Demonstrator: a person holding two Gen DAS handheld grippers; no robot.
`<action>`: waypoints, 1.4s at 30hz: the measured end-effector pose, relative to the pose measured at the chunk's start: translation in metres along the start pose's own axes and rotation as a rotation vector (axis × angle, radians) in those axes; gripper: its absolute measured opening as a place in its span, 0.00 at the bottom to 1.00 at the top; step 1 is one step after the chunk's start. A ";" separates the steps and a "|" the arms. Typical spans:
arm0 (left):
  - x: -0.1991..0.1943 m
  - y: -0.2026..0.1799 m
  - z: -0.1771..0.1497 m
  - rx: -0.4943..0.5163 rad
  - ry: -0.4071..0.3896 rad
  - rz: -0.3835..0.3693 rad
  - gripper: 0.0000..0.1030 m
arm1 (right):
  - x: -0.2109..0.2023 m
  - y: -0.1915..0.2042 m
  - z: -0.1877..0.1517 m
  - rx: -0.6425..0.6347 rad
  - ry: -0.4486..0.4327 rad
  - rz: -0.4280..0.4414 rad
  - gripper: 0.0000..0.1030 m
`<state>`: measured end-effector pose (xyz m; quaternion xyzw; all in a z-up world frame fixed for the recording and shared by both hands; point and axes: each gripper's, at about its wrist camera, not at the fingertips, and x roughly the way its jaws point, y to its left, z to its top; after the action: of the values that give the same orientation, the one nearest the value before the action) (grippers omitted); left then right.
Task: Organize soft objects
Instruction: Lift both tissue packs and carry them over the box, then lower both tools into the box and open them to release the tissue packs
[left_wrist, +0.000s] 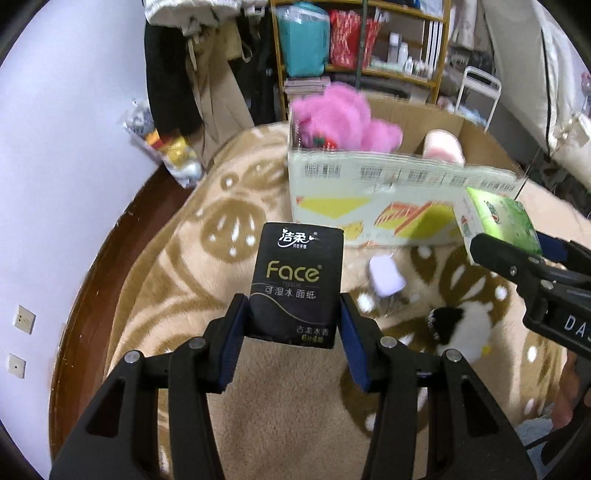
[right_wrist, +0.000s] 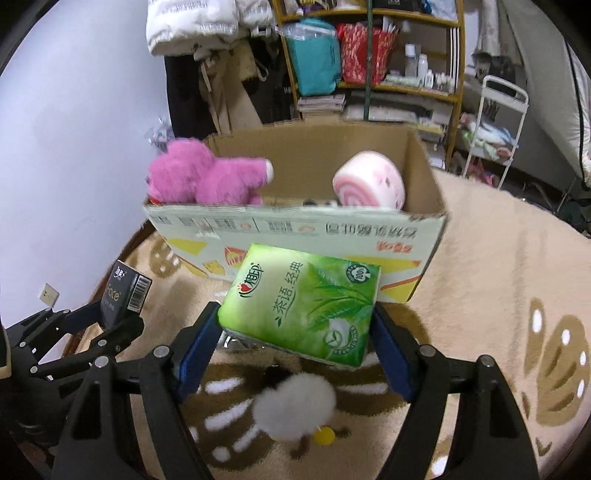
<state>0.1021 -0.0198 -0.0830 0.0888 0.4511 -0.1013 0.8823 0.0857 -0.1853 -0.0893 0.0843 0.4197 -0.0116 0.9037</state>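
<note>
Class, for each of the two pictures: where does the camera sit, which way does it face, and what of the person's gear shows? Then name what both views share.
Left wrist: sits on the left gripper, faces forward and down at the black tissue pack it clamps; the right gripper's tip shows at right.
Right wrist: sits on the right gripper, faces forward and down at the green tissue pack it clamps; the left gripper shows at lower left.
Shared: cardboard box, pink plush, both packs.

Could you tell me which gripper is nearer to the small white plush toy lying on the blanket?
Right. The right gripper, shut on the green tissue pack, hangs almost directly above the white plush toy. The left gripper, holding the black tissue pack, is off to the toy's left.
</note>
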 end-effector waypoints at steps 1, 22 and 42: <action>-0.008 0.000 0.002 -0.002 -0.026 -0.001 0.46 | -0.008 0.000 0.001 -0.006 -0.025 -0.005 0.80; -0.095 -0.022 0.032 0.057 -0.389 -0.007 0.46 | -0.093 0.004 0.041 -0.087 -0.370 -0.024 0.80; -0.090 -0.053 0.092 0.156 -0.479 -0.020 0.46 | -0.085 -0.024 0.086 -0.033 -0.450 -0.051 0.81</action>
<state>0.1084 -0.0852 0.0395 0.1256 0.2206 -0.1624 0.9535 0.0937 -0.2268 0.0267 0.0545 0.2096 -0.0460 0.9752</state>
